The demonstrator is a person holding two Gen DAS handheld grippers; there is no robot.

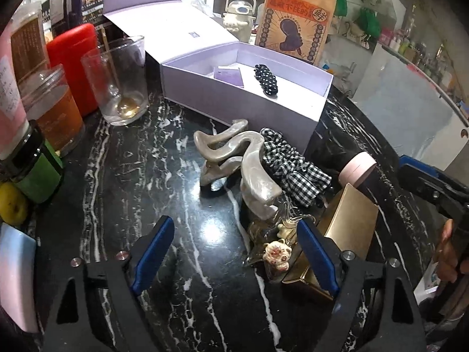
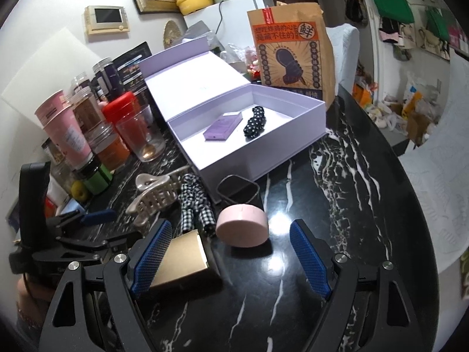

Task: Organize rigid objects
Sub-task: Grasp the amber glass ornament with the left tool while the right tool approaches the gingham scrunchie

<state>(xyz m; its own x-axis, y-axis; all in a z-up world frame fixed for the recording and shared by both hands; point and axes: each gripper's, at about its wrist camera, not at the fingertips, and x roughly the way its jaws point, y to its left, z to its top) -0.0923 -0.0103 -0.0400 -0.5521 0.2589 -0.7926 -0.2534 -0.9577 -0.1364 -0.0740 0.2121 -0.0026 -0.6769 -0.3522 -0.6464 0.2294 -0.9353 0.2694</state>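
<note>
My left gripper (image 1: 237,252) stands open low over the black marble table (image 1: 164,176). A clear clip with a small cat charm (image 1: 277,253) lies between its fingers, close to the right one and untouched. Ahead lie a pearl-grey hair claw (image 1: 234,158) and a gingham scrunchie (image 1: 290,164). My right gripper (image 2: 231,258) is open too. A pink round case (image 2: 243,230) sits just beyond its fingertips, and a gold box (image 2: 181,261) lies beside its left finger. The open lilac box (image 2: 258,158) holds a purple packet (image 2: 222,126) and a polka-dot clip (image 2: 255,121).
Jars, pink cups, a red canister (image 2: 120,110) and a glass with a spoon (image 1: 123,85) crowd the table's left side. A printed paper bag (image 2: 290,50) stands behind the box. A thin black loop (image 2: 239,189) lies by the box. The table's curved edge runs along the right.
</note>
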